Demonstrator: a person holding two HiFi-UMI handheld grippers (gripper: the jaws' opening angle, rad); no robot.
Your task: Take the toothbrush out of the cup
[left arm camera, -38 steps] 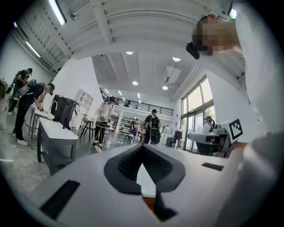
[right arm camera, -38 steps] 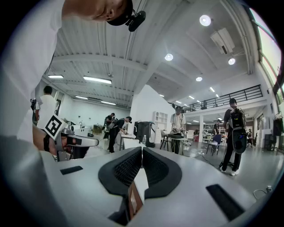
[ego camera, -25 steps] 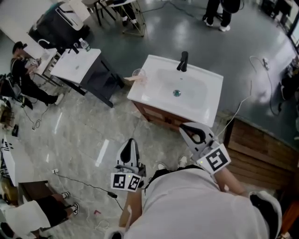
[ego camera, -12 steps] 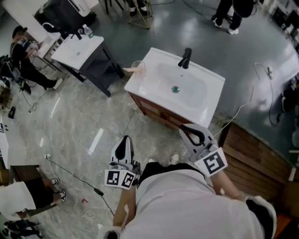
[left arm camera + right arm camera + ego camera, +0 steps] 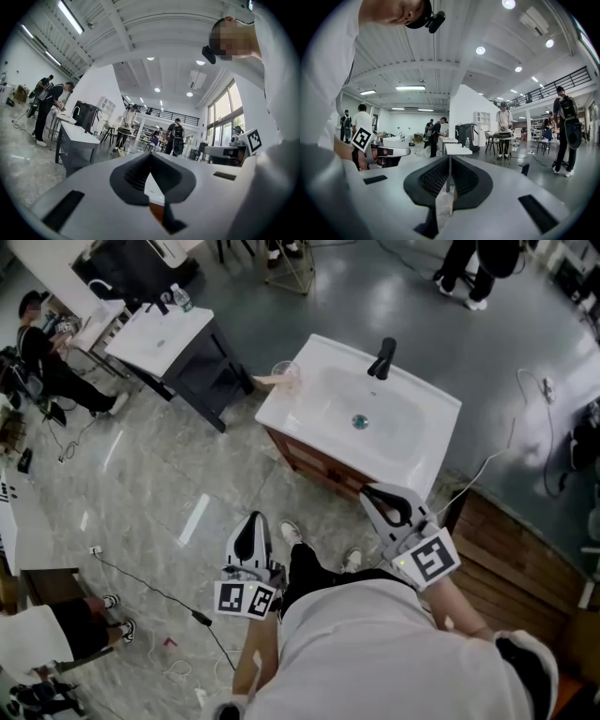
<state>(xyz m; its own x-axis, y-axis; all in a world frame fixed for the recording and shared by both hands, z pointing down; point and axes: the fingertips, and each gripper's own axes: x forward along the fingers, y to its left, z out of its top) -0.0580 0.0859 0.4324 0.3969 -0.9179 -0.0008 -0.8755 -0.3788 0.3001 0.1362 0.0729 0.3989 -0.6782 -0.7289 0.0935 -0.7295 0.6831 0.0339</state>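
A clear cup (image 5: 285, 372) stands on the left corner of the white sink vanity (image 5: 424, 457), far ahead in the head view. A pale toothbrush (image 5: 265, 382) leans out of it to the left. A black faucet (image 5: 382, 358) rises at the basin's back. My left gripper (image 5: 250, 539) is held over the floor, well short of the vanity, shut and empty. My right gripper (image 5: 387, 504) hangs just before the vanity's front edge, shut with nothing in it. Each gripper view shows its jaws meeting at the tip: left gripper (image 5: 151, 156), right gripper (image 5: 449, 158).
A second white basin on a black stand (image 5: 161, 334) is at the upper left, with a seated person (image 5: 45, 362) beside it. A cable (image 5: 155, 602) trails over the marble floor. A wooden platform (image 5: 511, 554) lies to the right. People stand in the background.
The person has stepped a little towards the vanity and a foot now shows between the grippers. The right gripper has sunk slightly. Both grippers stay shut and empty.
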